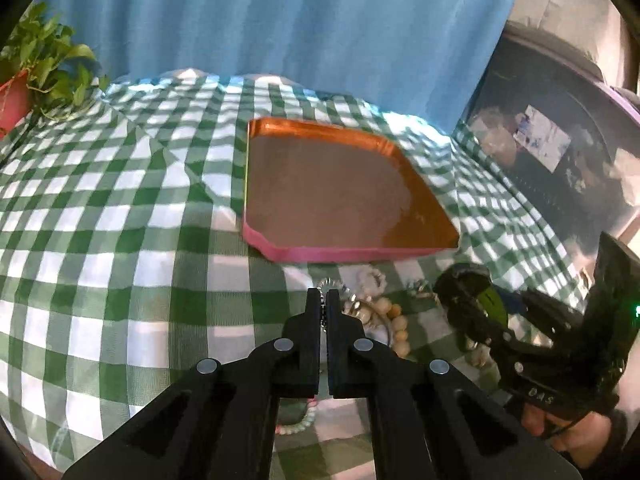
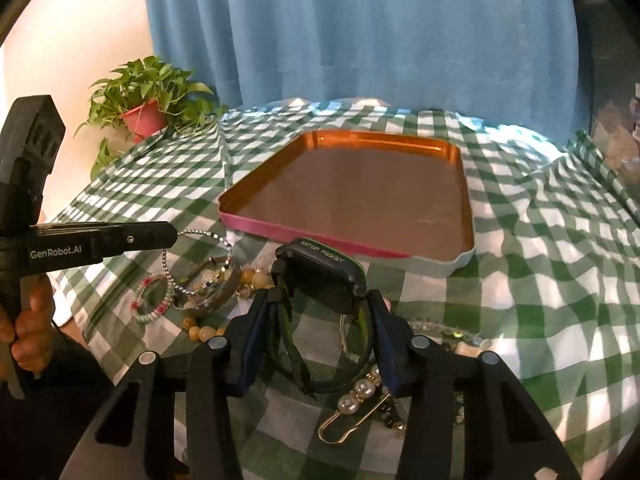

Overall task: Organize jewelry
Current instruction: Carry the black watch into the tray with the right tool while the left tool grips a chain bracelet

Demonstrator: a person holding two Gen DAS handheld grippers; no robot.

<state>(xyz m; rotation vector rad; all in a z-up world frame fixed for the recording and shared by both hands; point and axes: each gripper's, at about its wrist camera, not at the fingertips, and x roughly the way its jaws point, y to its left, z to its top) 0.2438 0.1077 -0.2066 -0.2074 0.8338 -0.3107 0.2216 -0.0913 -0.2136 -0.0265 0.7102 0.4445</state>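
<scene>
The left gripper [image 2: 176, 234], at nine o'clock of the jewelry pile, pinches a silver beaded bracelet [image 2: 208, 258] between pressed-together fingers, while at six o'clock of the copper tray [image 2: 466, 200] the right gripper [image 2: 322, 322] clamps a black watch [image 2: 320, 272] on the checked cloth [image 2: 540, 300].

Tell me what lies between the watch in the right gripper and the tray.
Only bare checkered cloth, in the right wrist view: the watch is pinched in the right gripper just short of the tray.
</scene>
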